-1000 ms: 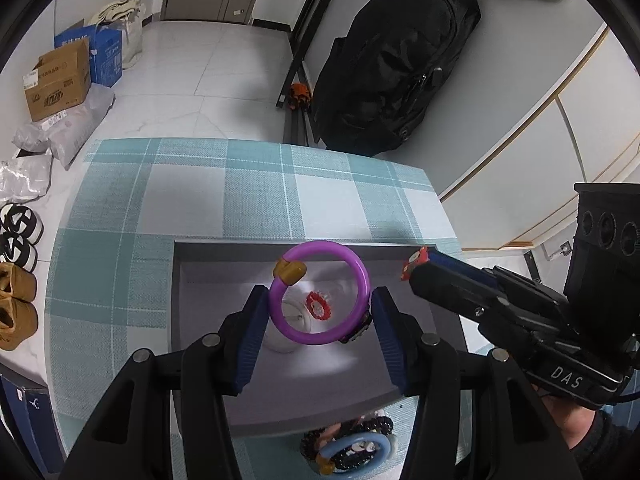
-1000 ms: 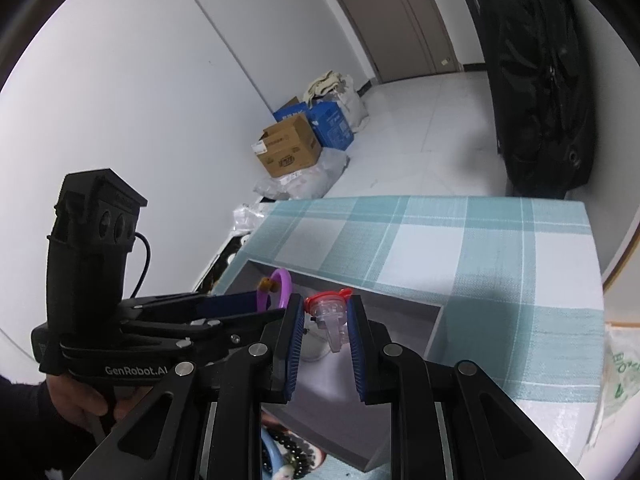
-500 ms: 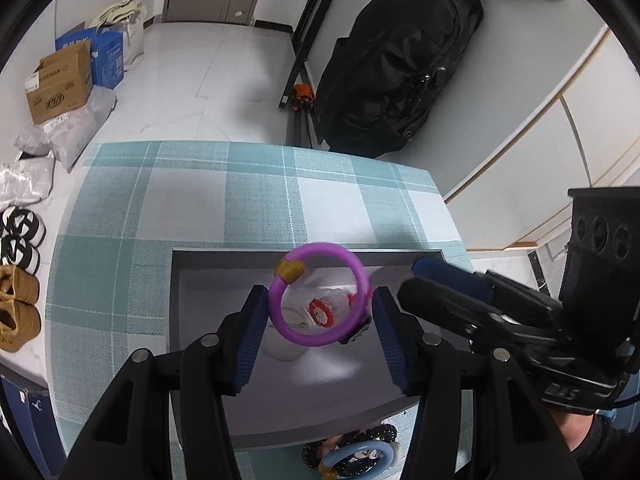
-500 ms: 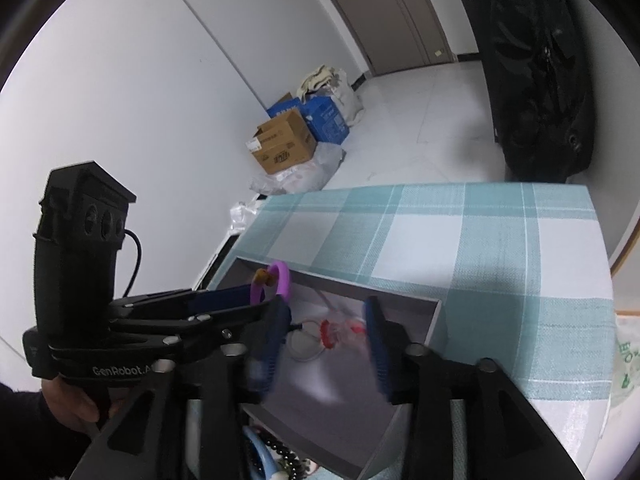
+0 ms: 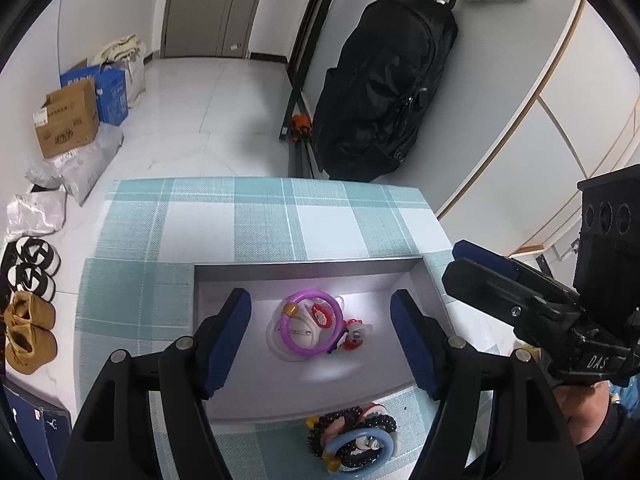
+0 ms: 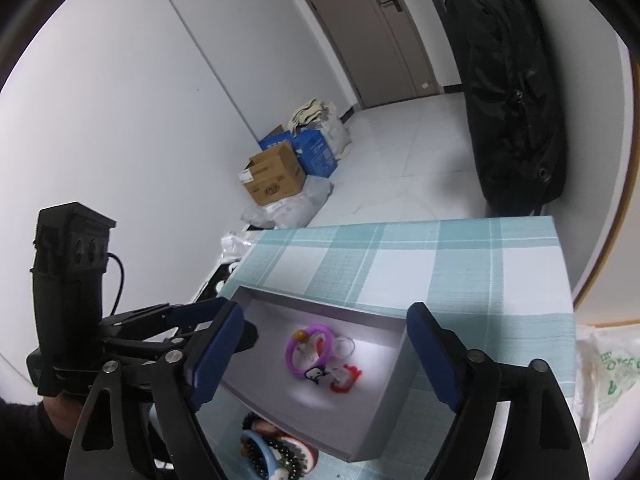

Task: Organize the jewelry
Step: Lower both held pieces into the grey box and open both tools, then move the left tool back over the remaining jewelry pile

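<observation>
A grey tray (image 5: 304, 270) sits on the teal checked tablecloth. On its floor lie a purple ring (image 5: 298, 346) over a clear ring (image 5: 276, 338), a red flower charm (image 5: 322, 315) and a red-and-white clip (image 5: 355, 334). My left gripper (image 5: 320, 296) hangs over them with its jaws opening and nothing between the pads. My right gripper (image 6: 325, 308) is also above the tray (image 6: 304, 408), jaws opening wide and empty; below it lie the purple ring (image 6: 292, 354) and the red clip (image 6: 346, 378). A pile of bead bracelets with a blue ring (image 5: 352, 438) rests in front of the tray.
A black backpack (image 5: 384, 88) leans on the wall beyond the table. Cardboard boxes (image 5: 68, 122) and shoes (image 5: 28, 336) are on the floor to the left. A plastic bag (image 6: 608, 372) lies at the table's right edge. A hand (image 6: 60, 412) holds the left gripper.
The purple ring left my left gripper and now lies in the tray. The red clip dropped from my right gripper into the tray. Both pairs of jaws spread wider.
</observation>
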A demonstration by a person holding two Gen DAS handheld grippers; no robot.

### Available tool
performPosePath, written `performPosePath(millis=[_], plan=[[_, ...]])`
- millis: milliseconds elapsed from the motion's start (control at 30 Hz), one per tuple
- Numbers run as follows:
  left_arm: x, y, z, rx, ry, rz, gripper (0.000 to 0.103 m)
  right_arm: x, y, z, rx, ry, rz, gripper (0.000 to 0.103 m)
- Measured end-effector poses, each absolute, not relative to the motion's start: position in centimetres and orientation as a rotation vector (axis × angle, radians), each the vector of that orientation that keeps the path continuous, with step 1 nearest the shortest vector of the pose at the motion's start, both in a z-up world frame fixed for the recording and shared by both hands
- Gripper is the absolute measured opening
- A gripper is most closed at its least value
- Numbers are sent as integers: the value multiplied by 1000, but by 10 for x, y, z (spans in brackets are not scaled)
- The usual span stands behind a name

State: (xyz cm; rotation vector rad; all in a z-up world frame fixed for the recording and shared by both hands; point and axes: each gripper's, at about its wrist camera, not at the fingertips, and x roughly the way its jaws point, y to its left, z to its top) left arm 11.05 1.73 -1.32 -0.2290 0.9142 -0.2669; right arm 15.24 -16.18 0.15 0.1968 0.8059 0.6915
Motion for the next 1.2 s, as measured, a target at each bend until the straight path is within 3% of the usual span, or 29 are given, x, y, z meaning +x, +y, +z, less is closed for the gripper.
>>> performPosePath(millis=[200, 433, 867, 1200], plan=[[98, 18, -9, -225, 885, -260, 68, 140, -163, 10, 154, 767, 665, 96], [79, 19, -7, -227, 869, -255, 68, 122, -163, 15, 111, 735, 644, 101], [43, 18, -18, -241, 891, -237, 69, 93, -170, 15, 99, 736, 608, 103], [35, 6, -45, -248, 1012, -268, 71, 77, -178, 18, 94, 737, 594, 103]])
